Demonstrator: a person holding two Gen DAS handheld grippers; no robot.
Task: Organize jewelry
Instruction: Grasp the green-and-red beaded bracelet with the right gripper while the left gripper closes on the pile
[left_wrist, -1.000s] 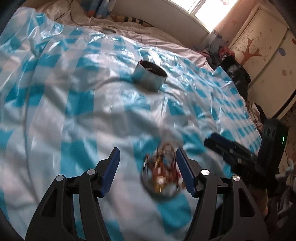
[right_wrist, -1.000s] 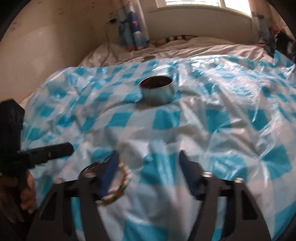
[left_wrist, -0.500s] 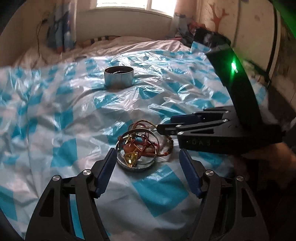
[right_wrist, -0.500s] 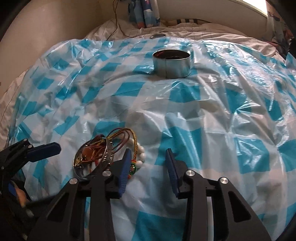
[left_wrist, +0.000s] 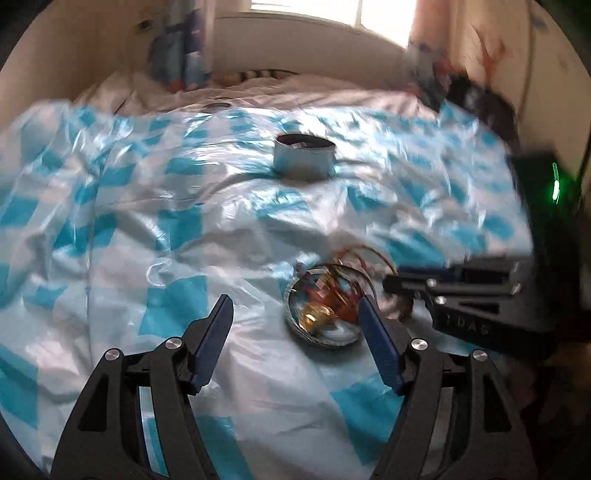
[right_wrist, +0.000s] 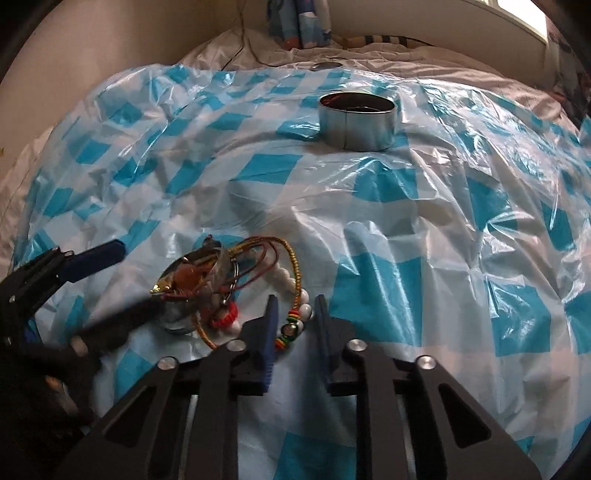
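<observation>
Right gripper (right_wrist: 294, 314) has just been closing, jaws now narrow around the white bead bracelet (right_wrist: 295, 295); whether the pads press on it I cannot tell. Left gripper (left_wrist: 295, 314) stands wide, holding nothing, its right finger beside the shallow metal dish (left_wrist: 325, 314) of tangled jewelry on the blue-checked plastic sheet (right_wrist: 406, 221). Round metal tin (right_wrist: 358, 122) sits well apart, farther up the bed.

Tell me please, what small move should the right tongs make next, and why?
Probably a short lift straight up. The right tongs have just been closing around the white bead bracelet with green charm, which lies between them beside the shallow silver dish of tangled jewelry. The round metal tin stands open farther back, and the left tongs are open near the dish.
</observation>
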